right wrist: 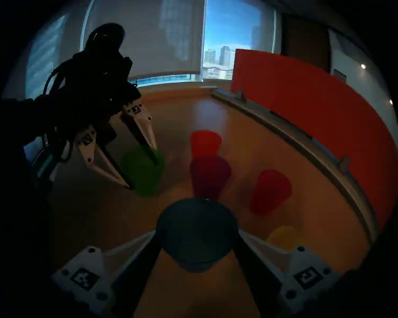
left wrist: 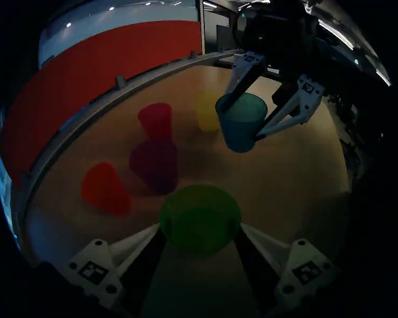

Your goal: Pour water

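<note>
**Both claws loaded, water unreadable**

Light is poor. I can't tell whether any cup has water in it.

Left gripper (left wrist: 199,229) is clamped on the green cup (left wrist: 199,209), with a finger pressed against each side. The cup's base is hidden below its own rim in the left gripper view. Right gripper (right wrist: 197,237) grasps the blue cup (right wrist: 197,225) the same way, with its base hidden too.

The left gripper view has the blue cup across the table (left wrist: 284,175), raised off the wood and a bit tilted, mouth visible. The right gripper view has the green cup low near the table. I can't tell if it's touching. (The person behind that claw is just a dark silhouette.)

Four loose cups sit between the two grippers:
- The purple cup (left wrist: 154,164) covers the lower part of the red cup (left wrist: 156,119) in both views.
- The orange cup (left wrist: 104,188) stands apart beside them. I can't tell which way up it is.
- The yellow cup (left wrist: 205,111) is faint. The blue cup clips its edge in the left gripper view. In the right gripper view it sits just beside the claw's own finger, cut off at the bottom.

The red panel (left wrist: 93,69) runs along the table's far edge. The right gripper view also takes in a bright window (right wrist: 223,53) with towers outside. The left gripper view catches ceiling lights.
</note>
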